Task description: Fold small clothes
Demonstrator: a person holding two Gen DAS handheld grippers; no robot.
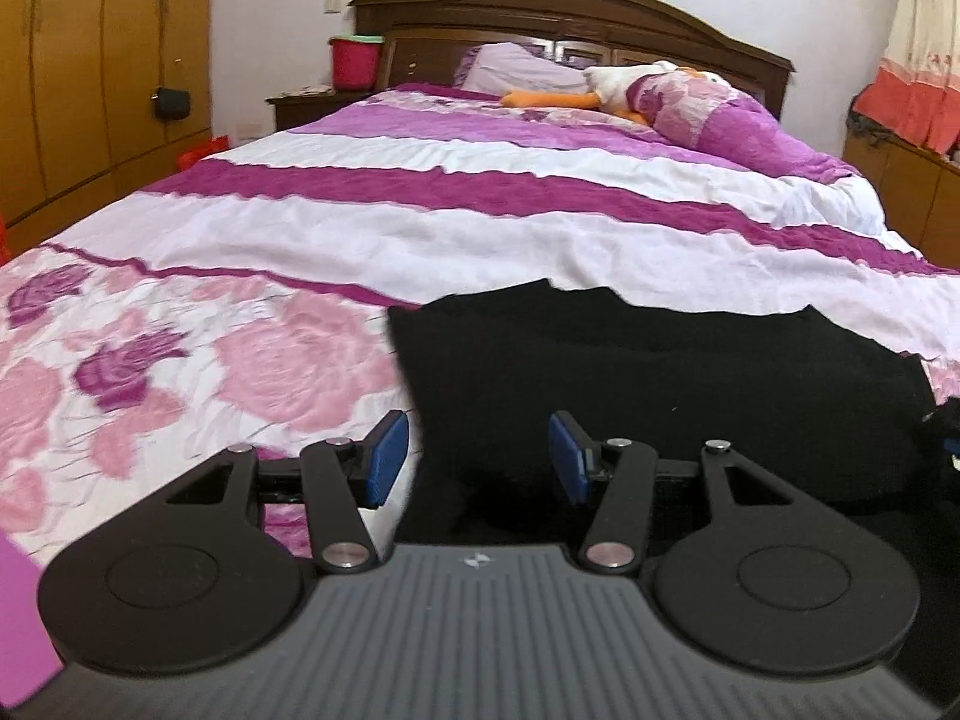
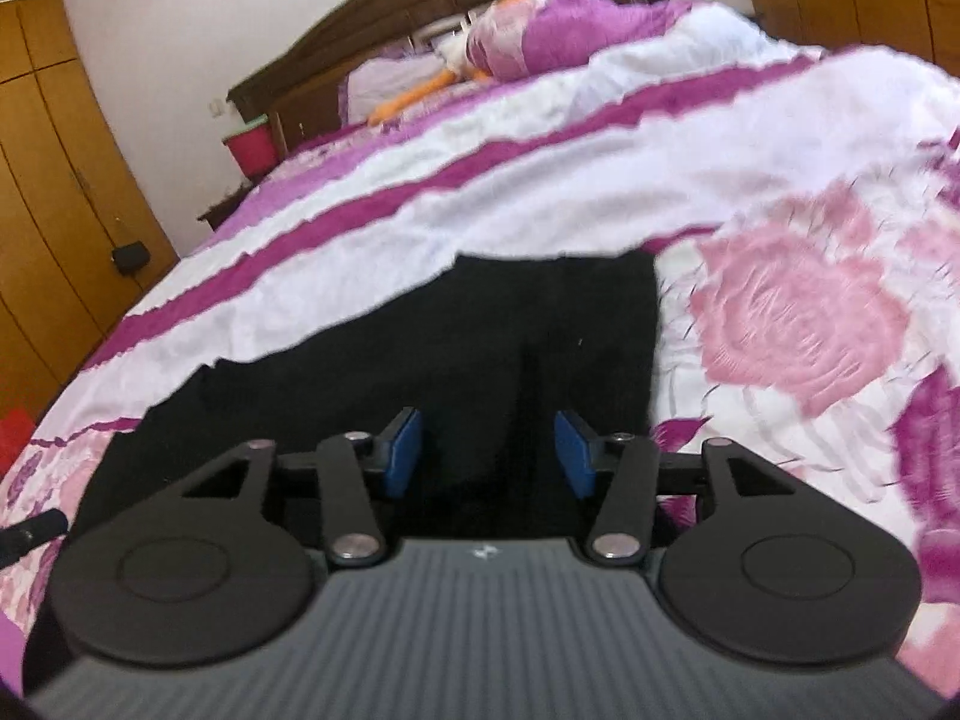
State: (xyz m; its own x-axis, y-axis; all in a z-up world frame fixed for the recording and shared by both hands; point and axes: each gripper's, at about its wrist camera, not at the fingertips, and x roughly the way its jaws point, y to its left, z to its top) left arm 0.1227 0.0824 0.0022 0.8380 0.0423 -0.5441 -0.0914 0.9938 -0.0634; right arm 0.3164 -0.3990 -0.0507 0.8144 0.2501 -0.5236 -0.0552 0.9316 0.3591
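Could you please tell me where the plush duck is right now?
The plush duck lies at the far end of the bed, right of the lilac pillow, below the headboard.

The left gripper (image 1: 477,459) occupied the lower centre of the frame with its blue pads (image 1: 387,459) spread apart and nothing between them. A black garment (image 1: 660,384) lay flat on the floral bedspread (image 1: 240,348) from centre to right. A plush duck (image 1: 624,87) rested near the headboard (image 1: 570,12) at upper centre.

Bedspread (image 1: 420,222) lies flat and open beyond the black garment (image 1: 660,384), wide room to pass. Only obstacles far off by the headboard (image 1: 570,12): pillow (image 1: 708,108), plush duck (image 1: 624,84).
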